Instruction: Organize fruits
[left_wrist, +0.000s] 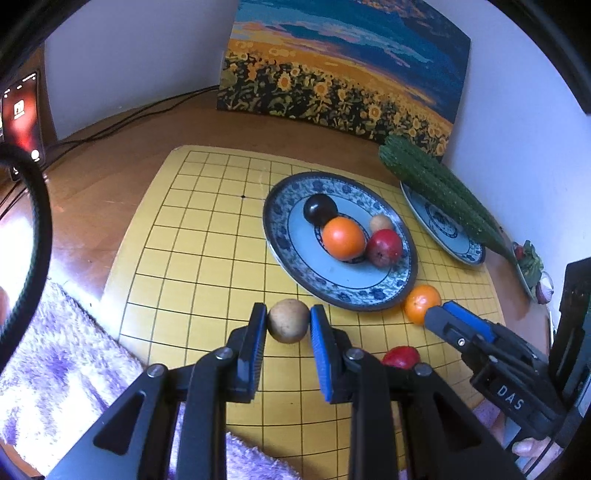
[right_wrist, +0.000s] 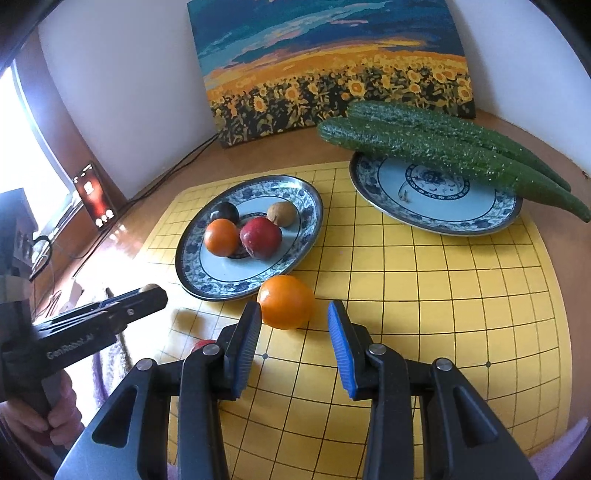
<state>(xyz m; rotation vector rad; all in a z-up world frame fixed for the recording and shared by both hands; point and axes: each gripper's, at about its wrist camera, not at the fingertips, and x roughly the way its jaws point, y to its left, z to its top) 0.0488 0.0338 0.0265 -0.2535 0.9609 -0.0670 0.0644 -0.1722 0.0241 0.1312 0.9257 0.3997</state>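
- left gripper (left_wrist: 288, 320) was clamped on brown fruit (left_wrist: 287, 320), near fruit plate (left_wrist: 280, 240)
- right gripper (right_wrist: 294, 322) partly open; orange (right_wrist: 285, 301) touched left pad only; not gripped

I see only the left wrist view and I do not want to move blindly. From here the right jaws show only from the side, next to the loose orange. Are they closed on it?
Observer: No. In the right wrist view the right gripper is open. The orange sits at its tips, and a gap shows between it and one pad.
Operator: Thank you. The cucumbers hide much of the far plate from me. Is anything else on it?
Observer: No fruit. The two cucumbers lie across its back rim, and the middle of the far plate is bare apart from one tiny speck.
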